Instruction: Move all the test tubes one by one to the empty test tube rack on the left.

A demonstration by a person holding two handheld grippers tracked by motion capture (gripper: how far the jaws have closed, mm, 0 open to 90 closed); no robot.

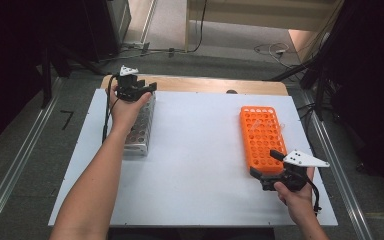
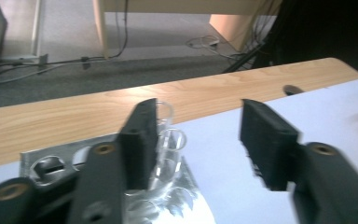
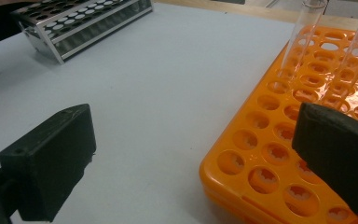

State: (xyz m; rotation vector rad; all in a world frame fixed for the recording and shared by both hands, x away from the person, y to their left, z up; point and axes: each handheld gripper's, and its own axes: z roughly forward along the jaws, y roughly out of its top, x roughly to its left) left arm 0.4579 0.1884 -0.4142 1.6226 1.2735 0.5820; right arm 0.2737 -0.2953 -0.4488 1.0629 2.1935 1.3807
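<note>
My left tool (image 1: 141,89) hovers wide open, gripping nothing, over the metal rack (image 1: 141,131) at upper left, clear tubes (image 2: 171,140) beside 1 jaw. Right tool (image 1: 270,170) gapes empty (lower right) at the orange rack (image 1: 262,132), 2 tubes (image 3: 303,35) standing in it.

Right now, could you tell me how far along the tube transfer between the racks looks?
Done: at least two clear tubes stand in the orange rack. In hand: nothing gripped; the left gripper hovers open by tubes in the metal rack, the right gripper open beside the orange rack. Left: grasp and move them.
</note>
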